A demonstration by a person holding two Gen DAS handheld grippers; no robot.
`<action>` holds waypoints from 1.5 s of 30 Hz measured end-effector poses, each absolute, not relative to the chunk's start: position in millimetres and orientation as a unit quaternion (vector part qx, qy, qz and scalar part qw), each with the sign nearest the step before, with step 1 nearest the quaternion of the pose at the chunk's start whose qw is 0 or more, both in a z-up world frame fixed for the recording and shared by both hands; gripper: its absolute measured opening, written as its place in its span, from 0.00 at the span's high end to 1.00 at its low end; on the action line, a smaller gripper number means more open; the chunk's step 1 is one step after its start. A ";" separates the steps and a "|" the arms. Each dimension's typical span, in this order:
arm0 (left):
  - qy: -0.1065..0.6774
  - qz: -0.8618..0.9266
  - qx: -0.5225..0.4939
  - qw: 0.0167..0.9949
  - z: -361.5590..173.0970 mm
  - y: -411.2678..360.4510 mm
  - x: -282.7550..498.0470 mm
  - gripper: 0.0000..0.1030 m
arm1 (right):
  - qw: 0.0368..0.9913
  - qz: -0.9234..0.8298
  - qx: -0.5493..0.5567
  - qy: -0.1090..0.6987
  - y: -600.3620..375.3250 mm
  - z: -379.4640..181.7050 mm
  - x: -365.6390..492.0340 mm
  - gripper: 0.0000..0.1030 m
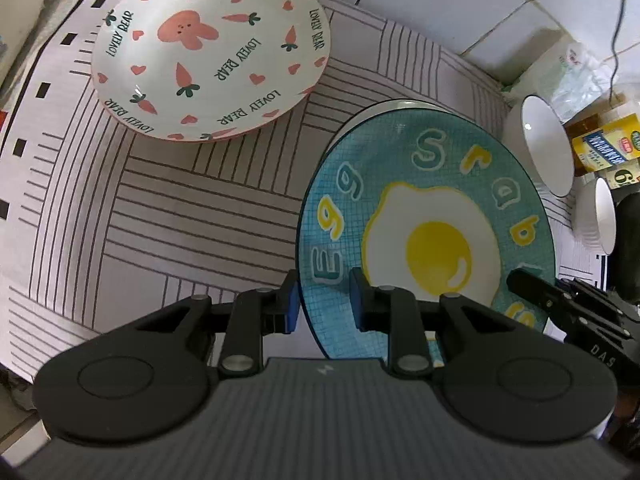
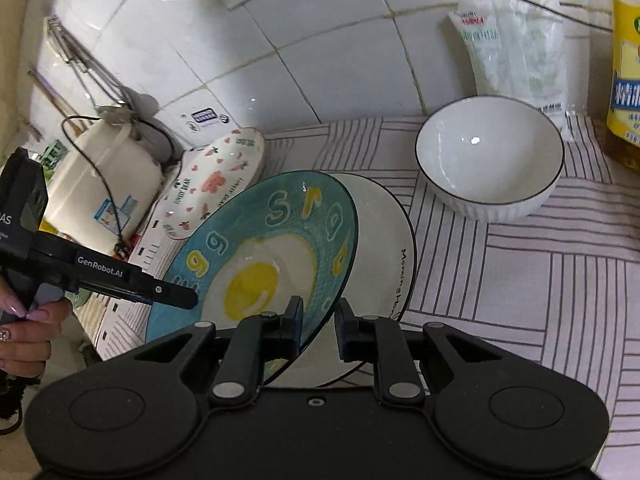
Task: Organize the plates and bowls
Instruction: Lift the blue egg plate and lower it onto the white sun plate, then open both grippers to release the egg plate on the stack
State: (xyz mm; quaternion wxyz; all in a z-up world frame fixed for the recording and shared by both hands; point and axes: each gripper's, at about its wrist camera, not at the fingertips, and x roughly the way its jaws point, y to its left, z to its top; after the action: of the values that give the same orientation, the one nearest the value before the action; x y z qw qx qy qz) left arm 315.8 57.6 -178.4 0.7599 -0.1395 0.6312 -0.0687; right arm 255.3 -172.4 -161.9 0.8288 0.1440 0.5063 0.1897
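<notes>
A blue plate painted with a fried egg hangs tilted between both grippers. My left gripper is shut on its left rim. In the right wrist view my right gripper is shut on the near rim of the blue plate, and the left gripper holds the opposite edge. A white plate with a dark rim lies on the cloth right under it. Further left and back sits a pink carrot-print plate. Beside the plates stands a white ribbed bowl.
A striped cloth covers the counter up to a tiled wall. Two white bowls stand at the right edge, with plastic bags and a yellow bottle behind. At the left are a white pot and a person's hand.
</notes>
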 end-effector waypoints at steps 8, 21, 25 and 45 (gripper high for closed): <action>0.652 -0.088 -0.117 0.744 -188.0 52.5 329.9 0.77 | 0.831 0.140 0.136 0.522 -162.2 -170.3 256.9 0.80; 0.661 -0.115 -0.099 0.735 -196.9 41.8 335.0 0.77 | 0.842 0.061 0.060 0.533 -138.1 -168.5 254.3 0.73; 0.659 -0.119 -0.098 0.736 -197.4 41.6 334.2 0.77 | 0.846 0.046 0.023 0.530 -128.0 -167.0 253.9 0.68; 0.665 -0.152 -0.104 0.724 -202.6 44.0 341.6 0.79 | 0.860 -0.007 -0.135 0.492 -90.2 -180.3 249.6 0.65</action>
State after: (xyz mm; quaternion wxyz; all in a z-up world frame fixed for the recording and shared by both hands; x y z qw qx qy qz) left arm 341.6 44.0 -202.6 0.7236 -0.1040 0.6653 -0.1516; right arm 249.6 -90.2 -180.3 0.8599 -0.1351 0.4923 -0.0067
